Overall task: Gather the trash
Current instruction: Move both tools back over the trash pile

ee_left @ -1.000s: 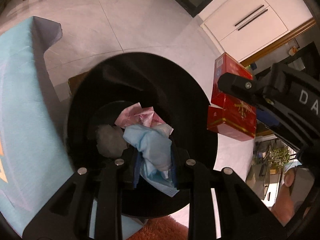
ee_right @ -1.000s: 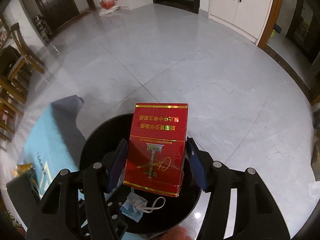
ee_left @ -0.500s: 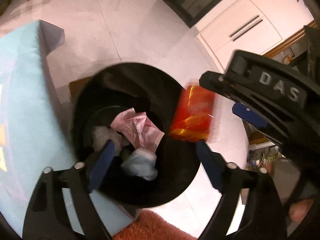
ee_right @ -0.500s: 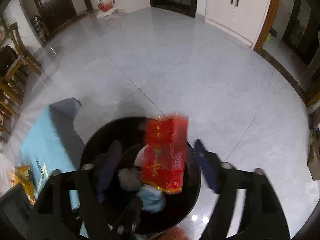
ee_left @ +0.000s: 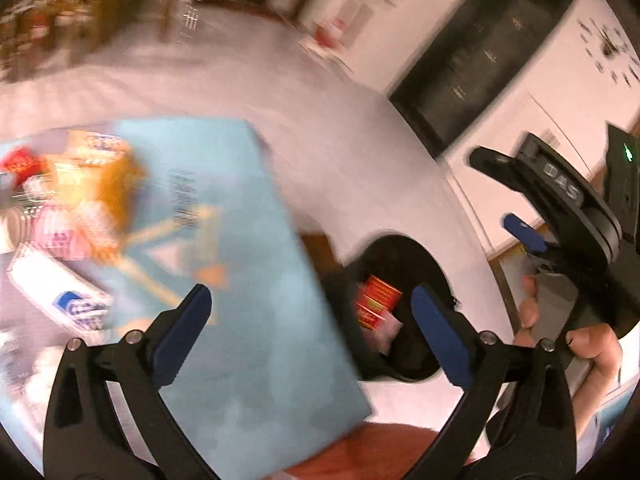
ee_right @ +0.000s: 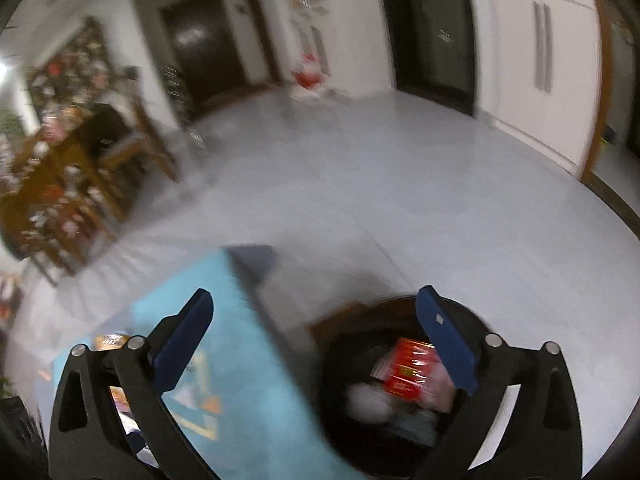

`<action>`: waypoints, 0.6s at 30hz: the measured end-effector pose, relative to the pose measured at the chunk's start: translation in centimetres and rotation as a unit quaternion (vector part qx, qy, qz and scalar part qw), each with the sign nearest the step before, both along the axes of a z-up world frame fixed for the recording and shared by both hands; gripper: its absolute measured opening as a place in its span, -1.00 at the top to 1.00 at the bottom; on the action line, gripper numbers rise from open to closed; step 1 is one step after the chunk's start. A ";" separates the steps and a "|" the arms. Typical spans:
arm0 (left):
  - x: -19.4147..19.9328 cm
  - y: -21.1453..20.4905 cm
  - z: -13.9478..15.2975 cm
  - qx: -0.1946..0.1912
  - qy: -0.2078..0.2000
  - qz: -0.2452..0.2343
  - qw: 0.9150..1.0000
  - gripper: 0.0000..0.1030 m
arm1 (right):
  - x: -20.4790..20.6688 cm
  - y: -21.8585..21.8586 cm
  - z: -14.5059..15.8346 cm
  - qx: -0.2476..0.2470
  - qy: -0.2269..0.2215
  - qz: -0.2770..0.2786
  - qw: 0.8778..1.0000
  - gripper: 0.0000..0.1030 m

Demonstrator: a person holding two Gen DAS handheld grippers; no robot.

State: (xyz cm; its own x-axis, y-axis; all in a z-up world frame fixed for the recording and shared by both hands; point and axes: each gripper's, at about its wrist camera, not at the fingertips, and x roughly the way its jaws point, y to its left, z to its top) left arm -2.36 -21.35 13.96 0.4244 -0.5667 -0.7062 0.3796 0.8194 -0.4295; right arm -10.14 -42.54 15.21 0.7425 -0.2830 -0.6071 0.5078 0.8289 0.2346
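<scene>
The black round trash bin (ee_left: 404, 248) (ee_right: 332, 364) stands on the floor beside a table with a light blue cloth (ee_left: 240, 280) (ee_right: 240, 360). A red box (ee_left: 378, 300) (ee_right: 410, 368) lies inside the bin on pink and pale crumpled trash. My left gripper (ee_left: 312, 320) is open and empty above the cloth's edge. My right gripper (ee_right: 316, 328) is open and empty above the bin and the table corner; it also shows in the left wrist view (ee_left: 520, 200). More litter, an orange packet (ee_left: 108, 184) and a white pack (ee_left: 60, 292), lies on the cloth at the left. Both views are blurred.
An orange-red rug (ee_left: 380, 456) lies at the table's near edge. A wooden dining table with chairs (ee_right: 60, 184) stands at the far left. White cabinets (ee_right: 536, 60) and dark doors line the far wall. Pale tiled floor (ee_right: 400, 200) lies beyond the bin.
Both grippers opened. The blue mask and the red box fell into the bin. Both grippers have since lifted and swung left toward the table.
</scene>
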 end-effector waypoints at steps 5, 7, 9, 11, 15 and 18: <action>-0.1 9.2 -0.1 0.051 -0.023 0.096 0.994 -0.94 | 2.6 5.8 0.7 0.033 -0.044 0.092 0.994 -0.94; 0.1 12.7 -0.4 0.060 -0.020 0.125 0.990 -0.94 | 3.7 8.2 0.2 0.038 -0.039 0.129 0.990 -0.94; 0.2 15.6 -0.7 0.055 -0.014 0.144 0.988 -0.94 | 4.7 10.4 -0.3 0.030 -0.026 0.157 0.987 -0.94; 0.6 19.1 -1.4 0.057 -0.006 0.171 0.984 -0.94 | 5.6 13.3 -1.3 0.007 -0.005 0.190 0.982 -0.94; 0.8 24.4 -2.7 0.059 0.004 0.214 0.975 -0.94 | 6.4 18.1 -3.2 -0.037 0.036 0.239 0.970 -0.93; 0.6 26.7 -4.3 0.036 0.032 0.246 0.968 -0.94 | 6.7 21.0 -5.0 -0.035 0.054 0.271 0.961 -0.94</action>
